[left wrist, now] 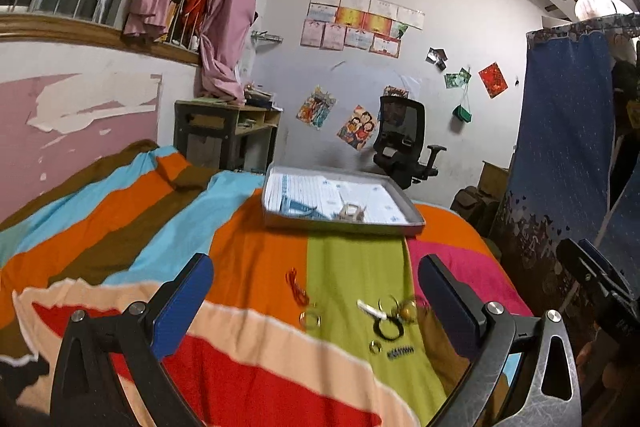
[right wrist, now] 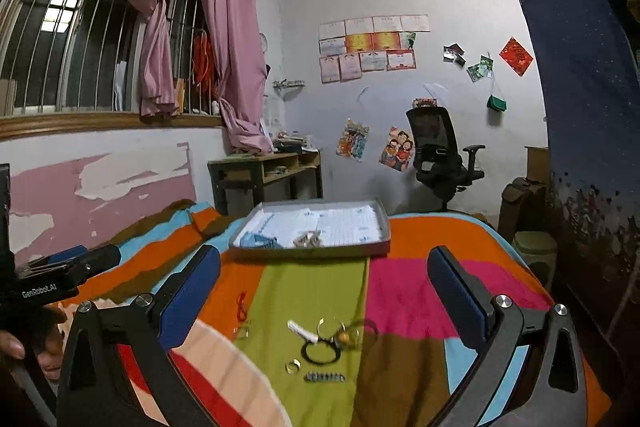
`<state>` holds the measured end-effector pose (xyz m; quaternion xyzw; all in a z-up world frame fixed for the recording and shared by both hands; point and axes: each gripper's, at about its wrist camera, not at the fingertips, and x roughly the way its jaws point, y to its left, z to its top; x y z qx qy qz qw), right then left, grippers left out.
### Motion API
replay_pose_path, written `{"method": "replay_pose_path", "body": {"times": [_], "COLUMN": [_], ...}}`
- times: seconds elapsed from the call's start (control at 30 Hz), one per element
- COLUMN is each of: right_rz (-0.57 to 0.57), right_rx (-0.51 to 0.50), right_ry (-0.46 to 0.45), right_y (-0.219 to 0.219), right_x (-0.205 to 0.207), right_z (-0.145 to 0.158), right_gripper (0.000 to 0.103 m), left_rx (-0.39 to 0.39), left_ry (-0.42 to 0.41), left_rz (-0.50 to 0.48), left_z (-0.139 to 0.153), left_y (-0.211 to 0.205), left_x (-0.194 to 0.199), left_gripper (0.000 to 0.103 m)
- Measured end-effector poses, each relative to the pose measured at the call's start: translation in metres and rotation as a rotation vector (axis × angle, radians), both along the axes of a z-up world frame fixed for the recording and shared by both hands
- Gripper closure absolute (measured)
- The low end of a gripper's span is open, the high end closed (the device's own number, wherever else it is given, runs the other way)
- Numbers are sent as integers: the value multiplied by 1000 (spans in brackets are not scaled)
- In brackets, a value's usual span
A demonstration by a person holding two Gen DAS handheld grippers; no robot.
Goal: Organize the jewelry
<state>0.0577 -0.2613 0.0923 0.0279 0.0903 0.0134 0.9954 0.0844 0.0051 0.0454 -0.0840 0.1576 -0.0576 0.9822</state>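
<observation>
**Jewelry lies low and centre, between both spread grippers**

The striped bedspread (right wrist: 420, 291) fills the lower frame; the grey tray (right wrist: 376, 247) sits mid-frame, beyond; the right gripper (right wrist: 324, 279) and left gripper (left wrist: 316, 291) both stand spread, empty; the loose jewelry cluster (right wrist: 320, 343) lies bottom-centre, ahead of both, seemingly nearer the right; its white clip (right wrist: 302, 331) runs diagonally.

One legible marking is found: "GenRobot.AI" in white letters on the black body of the left gripper (right wrist: 60, 279), seen at the left edge of the right wrist view. Print on the wall certificates (right wrist: 372, 47) and the red diamond paper (right wrist: 516, 57) is too small to read.
</observation>
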Motion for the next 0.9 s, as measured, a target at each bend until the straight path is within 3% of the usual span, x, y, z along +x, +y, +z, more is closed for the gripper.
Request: {"method": "replay_pose_path", "body": {"times": [0.27, 0.47, 0.9], "right_rz": [-32, -37, -40], "right_rx": [-26, -43, -63], "right_ry": [60, 61, -40], "right_y": [6, 6, -3], "right_x": [-14, -13, 13], "right_z": [-29, -35, -4], "right_gripper": [1, 1, 1], "left_rx": [59, 50, 76], "left_ry": [31, 62, 59], "left_rz": [8, 14, -22], "left_z": [-23, -32, -16], "left_y": [-5, -3, -8], "left_x": [-16, -10, 26], "left_gripper": [0, 0, 0]}}
